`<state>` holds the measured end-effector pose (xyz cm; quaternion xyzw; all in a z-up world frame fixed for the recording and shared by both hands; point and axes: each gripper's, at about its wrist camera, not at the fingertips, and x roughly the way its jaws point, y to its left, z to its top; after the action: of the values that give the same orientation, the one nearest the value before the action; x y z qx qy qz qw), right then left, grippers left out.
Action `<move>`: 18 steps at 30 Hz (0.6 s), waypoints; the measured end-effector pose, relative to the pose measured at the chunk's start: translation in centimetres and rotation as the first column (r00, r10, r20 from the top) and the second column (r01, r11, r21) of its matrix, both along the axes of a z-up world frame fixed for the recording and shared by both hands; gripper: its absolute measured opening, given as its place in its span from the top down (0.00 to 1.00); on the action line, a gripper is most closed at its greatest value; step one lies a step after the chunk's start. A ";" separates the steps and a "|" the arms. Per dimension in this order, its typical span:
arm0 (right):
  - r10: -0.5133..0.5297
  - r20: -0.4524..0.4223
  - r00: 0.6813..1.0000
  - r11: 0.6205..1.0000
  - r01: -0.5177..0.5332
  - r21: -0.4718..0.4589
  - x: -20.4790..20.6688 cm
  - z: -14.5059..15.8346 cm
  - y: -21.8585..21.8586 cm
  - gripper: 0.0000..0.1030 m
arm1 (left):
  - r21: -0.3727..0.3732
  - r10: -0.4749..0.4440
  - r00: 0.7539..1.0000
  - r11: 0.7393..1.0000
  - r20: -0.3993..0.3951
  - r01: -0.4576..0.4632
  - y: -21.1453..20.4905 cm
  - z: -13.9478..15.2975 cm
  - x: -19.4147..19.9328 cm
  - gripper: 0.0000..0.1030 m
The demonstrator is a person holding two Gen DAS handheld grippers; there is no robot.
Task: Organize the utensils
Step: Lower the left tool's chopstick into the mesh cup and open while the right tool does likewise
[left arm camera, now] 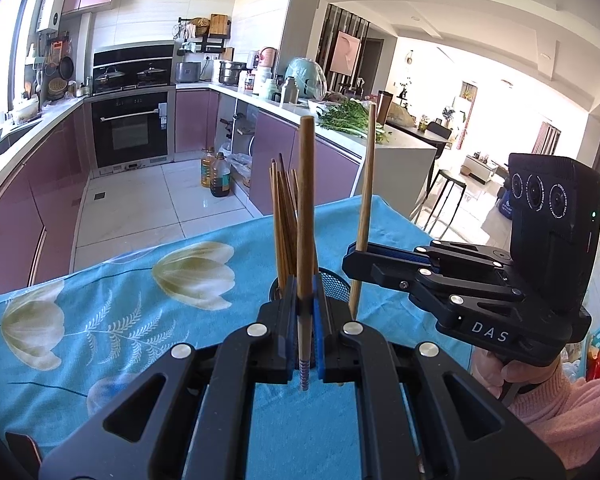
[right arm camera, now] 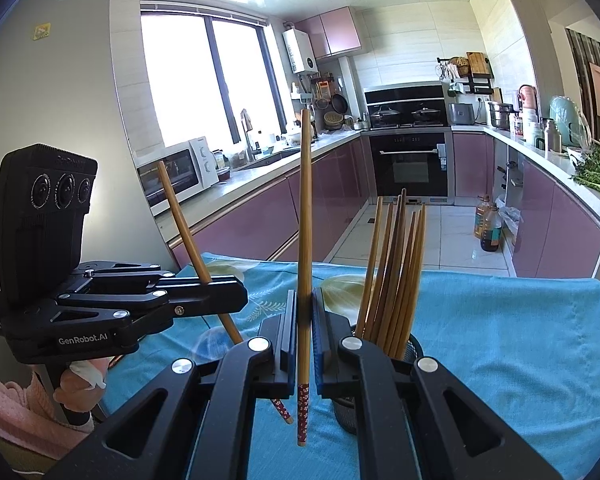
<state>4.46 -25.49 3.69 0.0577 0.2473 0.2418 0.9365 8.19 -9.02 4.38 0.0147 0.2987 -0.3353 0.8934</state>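
So we've got a blue floral tablecloth (left arm camera: 148,320) spread over the table, kitchen behind it. On it sits a black mesh utensil holder (right arm camera: 414,350) with a bunch of wooden chopsticks (right arm camera: 396,276) standing in it, fanned out a bit. Our left gripper (left arm camera: 306,312) is pinched tight on a single chopstick (left arm camera: 305,216), upright, patterned end pointing down, just in front of the holder. Our right gripper (right arm camera: 304,322) is clamped on another chopstick (right arm camera: 305,216) the same way, upright, just left of the holder in its own view.
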 end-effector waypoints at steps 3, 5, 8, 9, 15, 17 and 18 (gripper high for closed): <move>-0.002 0.009 1.000 1.000 0.002 0.001 0.0 0.2 0.1 0.94 | -0.006 -0.003 1.000 1.000 0.005 0.003 -0.1 0.3 0.1 0.93; -0.001 0.014 1.000 1.000 0.001 0.003 0.0 0.4 0.1 0.94 | -0.010 -0.005 1.000 1.000 0.009 0.006 -0.1 0.5 0.1 0.93; -0.006 0.020 1.000 1.000 0.006 0.004 0.1 0.5 -0.1 0.94 | -0.019 -0.013 1.000 1.000 0.012 0.013 -0.2 0.8 0.1 0.93; -0.007 0.023 1.000 1.000 0.007 0.004 0.1 0.5 -0.1 0.94 | -0.023 -0.016 1.000 1.000 0.011 0.016 -0.2 0.8 0.2 0.93; -0.010 0.033 0.999 1.000 0.010 0.005 0.4 0.8 0.2 0.94 | -0.035 -0.019 1.000 0.999 0.023 0.020 -0.3 1.4 0.3 0.93; -0.011 0.036 0.999 1.000 0.010 0.005 0.4 0.8 0.2 0.94 | -0.037 -0.020 0.999 0.999 0.027 0.021 -0.5 1.5 0.2 0.93; -0.010 0.038 0.999 1.000 0.010 0.005 0.4 0.9 0.3 0.94 | -0.038 -0.020 0.999 0.999 0.029 0.021 -0.5 1.6 0.2 0.93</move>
<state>4.88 -25.20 4.57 0.0569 0.2286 0.2387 0.9421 8.38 -9.55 5.94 0.0055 0.2791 -0.3497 0.8943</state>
